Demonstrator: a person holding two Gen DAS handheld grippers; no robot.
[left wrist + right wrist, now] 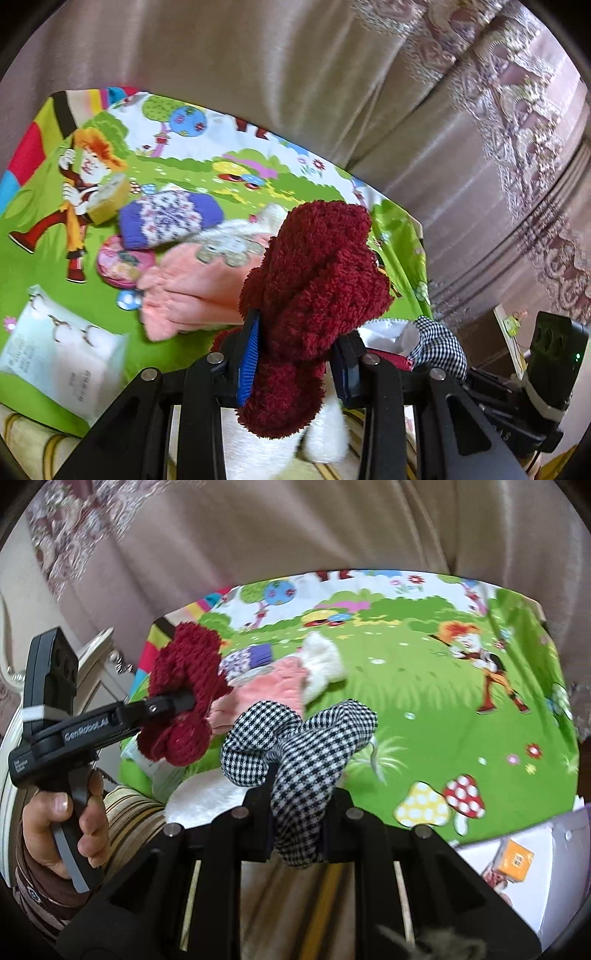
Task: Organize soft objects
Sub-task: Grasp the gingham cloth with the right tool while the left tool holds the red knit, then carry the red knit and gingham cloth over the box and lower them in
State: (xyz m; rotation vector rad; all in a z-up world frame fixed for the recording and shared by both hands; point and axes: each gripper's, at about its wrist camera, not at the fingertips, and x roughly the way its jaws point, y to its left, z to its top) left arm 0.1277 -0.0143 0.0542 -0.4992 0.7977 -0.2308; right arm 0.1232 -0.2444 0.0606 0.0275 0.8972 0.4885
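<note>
We had the left gripper [295,354] clamped on a dark red fuzzy sock [314,280] and the right gripper [297,827] on a checked cloth [295,753], both lifted; the pile [192,258] lay ahead. Next, we judged, came placing them.

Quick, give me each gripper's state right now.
Left gripper: closed on the fuzzy dark red sock.
Right gripper: closed on the black-and-white checked cloth.

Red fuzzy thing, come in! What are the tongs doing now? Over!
Left tongs clamped on red fuzzy knit. Right tongs clamped on checkered cloth. Pink, purple, white soft pile on cartoon mat. Nothing blocking.
</note>
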